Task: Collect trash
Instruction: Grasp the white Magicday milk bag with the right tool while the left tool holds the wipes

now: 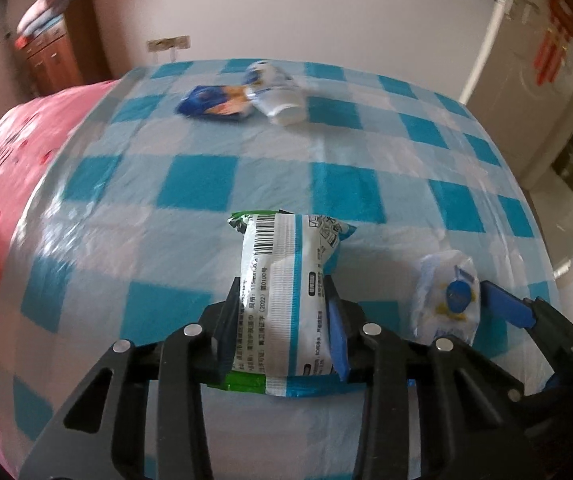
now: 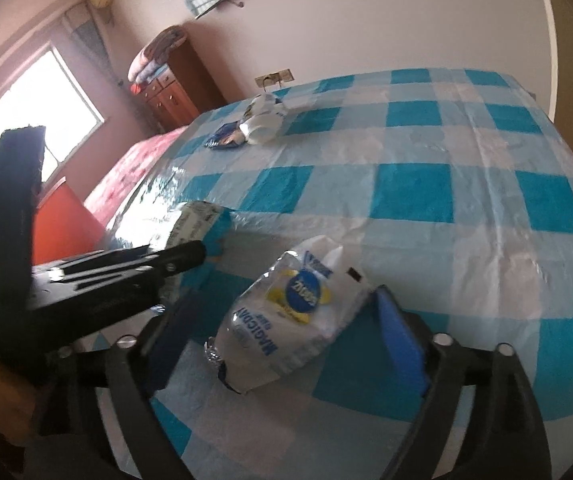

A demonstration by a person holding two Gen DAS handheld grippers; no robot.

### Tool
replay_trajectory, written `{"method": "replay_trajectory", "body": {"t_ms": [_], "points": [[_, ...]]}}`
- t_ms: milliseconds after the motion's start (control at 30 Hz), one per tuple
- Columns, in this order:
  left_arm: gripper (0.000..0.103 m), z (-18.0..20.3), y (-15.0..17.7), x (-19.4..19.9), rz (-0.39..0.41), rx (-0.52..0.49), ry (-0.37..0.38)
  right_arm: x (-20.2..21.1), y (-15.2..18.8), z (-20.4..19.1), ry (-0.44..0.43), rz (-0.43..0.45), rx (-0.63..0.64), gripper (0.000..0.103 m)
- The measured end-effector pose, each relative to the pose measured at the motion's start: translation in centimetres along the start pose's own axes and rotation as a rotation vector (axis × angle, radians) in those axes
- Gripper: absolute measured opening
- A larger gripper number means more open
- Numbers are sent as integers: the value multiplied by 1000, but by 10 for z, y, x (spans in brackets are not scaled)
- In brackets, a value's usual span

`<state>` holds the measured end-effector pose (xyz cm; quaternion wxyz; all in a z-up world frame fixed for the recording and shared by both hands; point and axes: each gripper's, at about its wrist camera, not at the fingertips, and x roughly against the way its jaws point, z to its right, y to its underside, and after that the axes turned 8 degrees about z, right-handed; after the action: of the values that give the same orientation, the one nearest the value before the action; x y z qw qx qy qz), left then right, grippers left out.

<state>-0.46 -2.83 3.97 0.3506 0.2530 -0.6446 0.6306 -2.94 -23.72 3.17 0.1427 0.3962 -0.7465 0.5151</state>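
To your far left a pink bedspread (image 1: 10, 168) runs alongside the table, and beyond it a wooden cabinet (image 1: 56, 56) stands against the wall with folded bedding on top. The table itself wears a blue-and-white checked cloth (image 1: 366, 152) under clear plastic.

Your left gripper (image 1: 282, 300) is clenched on a white wipes packet (image 1: 286, 280) with a barcode and green and blue ends; both pads press its sides, and the packet stands nearly upright between them at the near middle of the table. Whether its lower end rests on the cloth, you cannot tell from the left wrist view.

At the far side of the table, left of centre, lies a blue snack wrapper (image 1: 210, 104), and touching its right edge is a white bottle (image 1: 274, 96) on its side.

To the right of the held packet, near the table's near edge, sits a clear tissue pack (image 2: 290, 312) with a blue and yellow emblem. Your right gripper (image 2: 282, 320) is released around it: the jaws stand wide, the pack lies on the cloth between them, its right corner just beside or touching the blue pad (image 2: 402, 344), while the left finger stays apart from it.

Far right, a white door (image 1: 542, 60) with red lettering closes off the room.
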Motion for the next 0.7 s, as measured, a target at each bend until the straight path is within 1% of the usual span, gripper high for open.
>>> {"method": "replay_trajectory", "body": {"t_ms": [100, 133, 267, 333, 433, 500, 533, 567, 700], "points": [[39, -12, 9, 16, -4, 35, -23, -3, 1, -8, 19, -12, 44, 91], [39, -17, 12, 25, -1, 42, -39, -4, 2, -10, 25, -17, 56, 92], [39, -32, 22, 52, 20, 66, -86, -9, 4, -20, 61, -34, 121, 92], [39, -39, 29, 67, 14, 85, -92, -12, 6, -25, 87, -42, 156, 92], [39, -43, 37, 83, 13, 82, -118, -17, 8, -33, 124, -54, 199, 92], [39, -47, 43, 92, 10, 91, -121, -20, 8, -35, 143, -58, 215, 92], [39, -50, 45, 96, 7, 102, -121, -21, 8, -35, 149, -58, 218, 88], [39, -51, 47, 99, 6, 109, -121, -21, 8, -36, 160, -56, 223, 87], [39, -58, 56, 113, 8, 125, -136, -21, 8, -35, 175, -48, 226, 75]]}}
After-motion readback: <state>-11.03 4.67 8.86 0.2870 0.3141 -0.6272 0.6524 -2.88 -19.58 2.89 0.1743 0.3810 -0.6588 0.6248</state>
